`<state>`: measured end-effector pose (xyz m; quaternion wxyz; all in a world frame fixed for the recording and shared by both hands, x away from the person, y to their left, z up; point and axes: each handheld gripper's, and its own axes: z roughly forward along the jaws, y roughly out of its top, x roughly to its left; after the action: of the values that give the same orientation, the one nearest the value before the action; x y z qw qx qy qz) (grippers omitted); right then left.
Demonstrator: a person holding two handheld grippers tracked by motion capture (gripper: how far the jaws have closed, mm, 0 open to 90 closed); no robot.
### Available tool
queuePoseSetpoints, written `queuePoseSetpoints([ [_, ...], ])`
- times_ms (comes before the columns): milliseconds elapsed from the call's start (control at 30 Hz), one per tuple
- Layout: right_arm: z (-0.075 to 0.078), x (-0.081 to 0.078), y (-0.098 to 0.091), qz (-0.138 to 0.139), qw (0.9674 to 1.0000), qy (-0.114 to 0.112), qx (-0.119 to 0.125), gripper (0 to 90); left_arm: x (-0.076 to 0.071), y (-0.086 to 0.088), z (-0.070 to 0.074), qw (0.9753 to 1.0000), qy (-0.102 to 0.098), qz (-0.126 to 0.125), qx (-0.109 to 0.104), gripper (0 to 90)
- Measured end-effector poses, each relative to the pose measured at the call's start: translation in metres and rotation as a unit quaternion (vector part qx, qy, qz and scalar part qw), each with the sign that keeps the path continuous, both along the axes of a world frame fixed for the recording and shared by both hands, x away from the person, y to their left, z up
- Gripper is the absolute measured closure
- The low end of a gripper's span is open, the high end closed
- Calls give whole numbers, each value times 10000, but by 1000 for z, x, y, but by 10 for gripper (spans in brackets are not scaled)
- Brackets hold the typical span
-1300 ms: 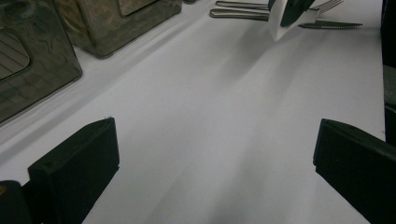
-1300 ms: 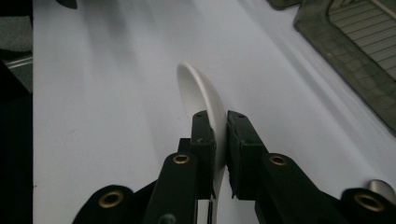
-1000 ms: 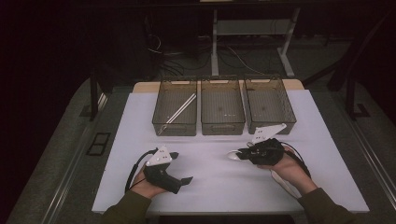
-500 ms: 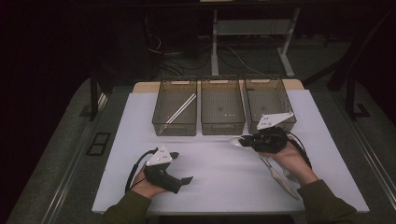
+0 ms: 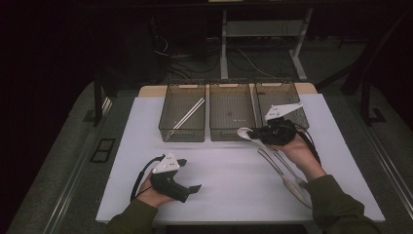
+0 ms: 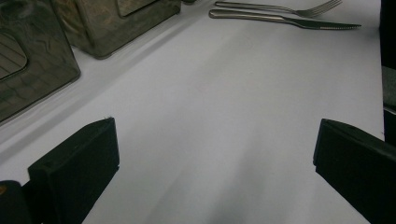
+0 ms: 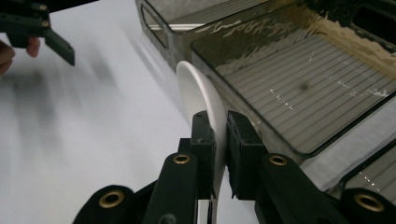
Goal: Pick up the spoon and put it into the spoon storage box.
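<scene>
**White spoon carried edge-on toward the middle bin**

From the high view, three smoky plastic bins stand in a row at the far edge of the white mat (image 5: 234, 180). Taking the middle bin (image 5: 232, 111) as the mark: the right gripper (image 5: 258, 135) hangs just in front of its near right corner, clamped on a white spoon (image 5: 247, 133) whose bowl pokes out toward the bin's front wall. That looks like a sorting carry, the spoon lifted clear of the mat so it can pass over the rim. A metal fork (image 5: 288, 168) and knife (image 5: 282, 176) lie side by side nearer the person and to the right of that bin, likely waiting their turn. The bin to its left holds white chopsticks (image 5: 189, 113). The left gripper (image 5: 191, 187) rests low on the mat, well in front of and left of the middle bin, out of the way.

In the left gripper view its jaws stand wide apart over bare mat, gripping nothing; the knife (image 6: 285, 19) and fork (image 6: 280, 7) lie far off.

In the right gripper view the jaws pinch the white spoon (image 7: 201, 105) by its thin edge, the bowl standing upright just beside the middle bin (image 7: 299, 79), whose ribbed floor looks bare.
</scene>
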<state>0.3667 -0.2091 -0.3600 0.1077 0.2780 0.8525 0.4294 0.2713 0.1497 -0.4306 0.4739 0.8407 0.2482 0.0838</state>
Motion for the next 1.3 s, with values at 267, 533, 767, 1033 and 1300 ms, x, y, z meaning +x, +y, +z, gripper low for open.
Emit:
queuePoseSetpoints([
  [267, 8, 20, 7, -110, 9999, -17, -38, 816, 0, 0, 0, 10000, -15, -4, -5, 0],
  [533, 16, 40, 17, -197, 9998, -72, -55, 816, 0, -1, 0, 10000, -16, -21, -15, 0],
  [767, 18, 60, 28, -280, 9995, -73, -90, 816, 0, -1, 0, 10000, -7, -28, -50, 0],
  [1033, 16, 83, 45, -353, 9993, -60, -124, 816, -1, -2, 0, 10000, -24, -54, -77, 0],
  [1300, 1, 96, 58, -524, 9985, 60, -148, 815, -1, -3, -1, 9999, -32, -102, -35, 0],
])
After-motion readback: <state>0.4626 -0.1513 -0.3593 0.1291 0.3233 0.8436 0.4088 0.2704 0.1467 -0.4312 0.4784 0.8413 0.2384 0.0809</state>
